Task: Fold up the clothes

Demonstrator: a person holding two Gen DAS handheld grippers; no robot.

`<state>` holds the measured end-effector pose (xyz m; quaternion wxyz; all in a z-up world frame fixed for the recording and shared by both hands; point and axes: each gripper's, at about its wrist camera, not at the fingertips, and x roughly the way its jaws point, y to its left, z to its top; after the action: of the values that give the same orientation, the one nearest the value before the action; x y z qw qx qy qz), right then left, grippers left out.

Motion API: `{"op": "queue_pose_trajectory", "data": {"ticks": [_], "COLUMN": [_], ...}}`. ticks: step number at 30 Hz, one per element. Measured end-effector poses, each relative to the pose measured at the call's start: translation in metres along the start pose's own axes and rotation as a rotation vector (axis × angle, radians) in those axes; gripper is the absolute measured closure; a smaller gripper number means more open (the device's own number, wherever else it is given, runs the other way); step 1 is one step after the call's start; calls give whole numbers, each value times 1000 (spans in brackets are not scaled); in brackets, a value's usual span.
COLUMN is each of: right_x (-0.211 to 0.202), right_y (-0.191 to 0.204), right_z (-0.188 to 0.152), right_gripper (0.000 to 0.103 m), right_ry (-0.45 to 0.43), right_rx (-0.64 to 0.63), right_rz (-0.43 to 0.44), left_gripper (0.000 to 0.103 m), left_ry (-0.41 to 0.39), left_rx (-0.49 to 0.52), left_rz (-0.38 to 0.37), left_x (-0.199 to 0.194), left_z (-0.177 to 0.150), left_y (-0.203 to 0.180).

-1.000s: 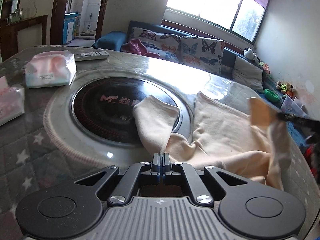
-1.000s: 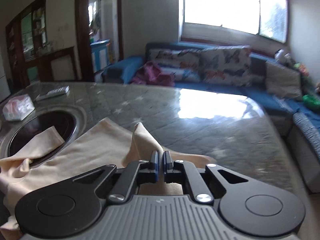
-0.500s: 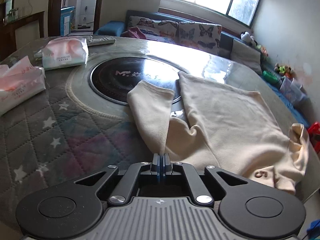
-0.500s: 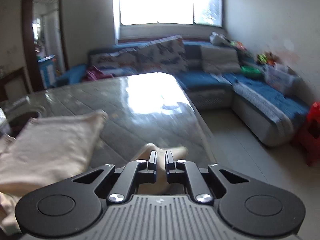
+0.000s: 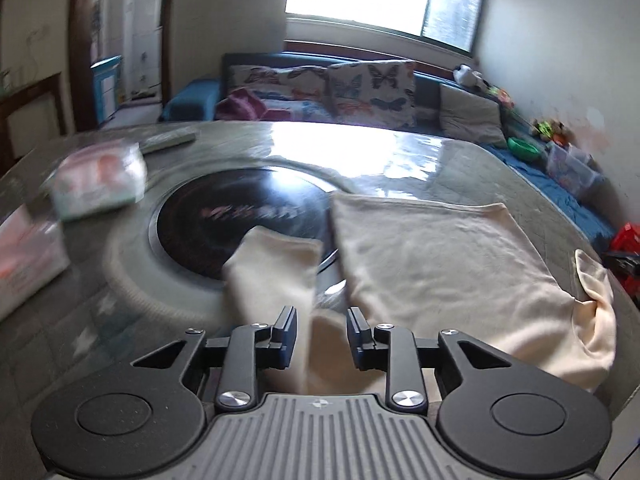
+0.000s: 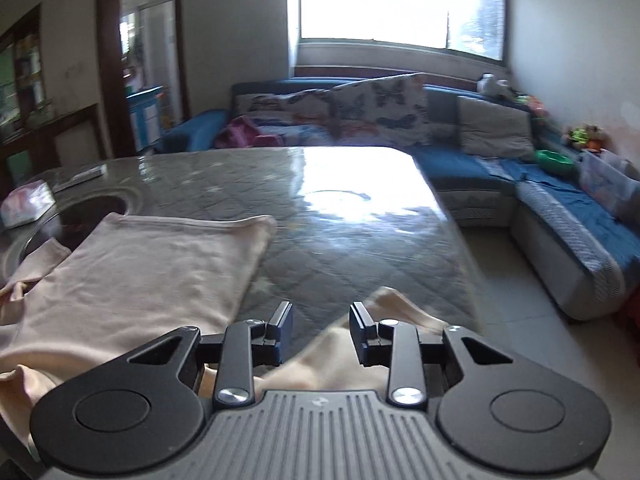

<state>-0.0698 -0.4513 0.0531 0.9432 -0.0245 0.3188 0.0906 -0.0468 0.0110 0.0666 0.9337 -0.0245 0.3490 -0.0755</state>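
Your left tongs [image 5: 322, 330] are opening, and the cream sleeve [image 5: 276, 276] lies loose between them, not pinched. Your right tongs [image 6: 320, 326] are opening too, over the other sleeve [image 6: 384, 308] at the worktop [image 6: 340, 216] edge. The cream top [image 5: 436, 264] lies flat on the worktop, partly over the black round plate [image 5: 240, 216]. Let both sleeves drop all the way before you pull back. Lift straight up so the tongs don't drag the cloth. Watch the right sleeve; it could slip off the edge.
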Motion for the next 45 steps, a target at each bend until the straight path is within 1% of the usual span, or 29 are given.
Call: {"op": "queue_pose_trajectory", "data": {"ticks": [3,4,6,12,16,17,19,20,21,22,23,24,25,27,30,32,33,35,36,37,40,43,45], "right_x": [30,40,58,109,138,147,160,166,170,172,180,180,182,186,198,208,215,223,224,224,205,181,151], "right_y": [11,15,19,25,27,27,28,29,29,29,30,29,28,28,28,29,31,31,31,31,30,34,42], "right_z": [13,17,27,55,66,68,70,71,72,73,74,78,81,87,98,104,106,108,109,110,111,108,98], "right_gripper": [72,72,72,72,72,72,72,72,73,76,79,92,95,97,97,97,97,89,88,86,84,83,82], "right_ry": [36,49,67,110,140,149,161,168,171,172,175,171,167,143,122,118,126,138,137,135,117,109,104], "right_rx": [-2,-2,3,-16,-11,-14,-26,-29,-27,-25,-56,-36,-30,-52,-58,-64,-74,-81,-86,-93,-105,-122,-157], "right_rz": [67,90,119,144,160,160,150,147,151,156,140,155,161,139,116,99,94,83,83,84,89,125,175], "left_gripper": [73,72,61,61,61,62,63,74,87,93,95,98,98,99,99,98,96,94,93,92,92,89,83], "left_ry": [6,11,21,54,67,74,89,91,93,96,96,91,83,62,25,26,32,47,52,51,33,23,19], "left_rx": [37,40,47,73,114,110,95,86,76,71,72,78,83,88,87,99,104,102,94,91,100,120,147], "left_rz": [-8,0,19,44,87,98,90,75,61,48,42,43,43,50,65,78,91,114,115,104,26,-96,-174], "left_x": [30,41,64,123,155,161,172,176,179,182,184,186,188,194,205,215,220,225,224,219,192,154,128], "left_z": [17,24,37,67,78,80,82,83,85,86,88,90,93,101,116,123,125,126,125,123,116,100,85], "left_y": [-12,-14,-18,-27,-33,-32,-27,-25,-22,-20,-19,-19,-19,-18,-18,-20,-20,-21,-21,-22,-29,-43,-53]}}
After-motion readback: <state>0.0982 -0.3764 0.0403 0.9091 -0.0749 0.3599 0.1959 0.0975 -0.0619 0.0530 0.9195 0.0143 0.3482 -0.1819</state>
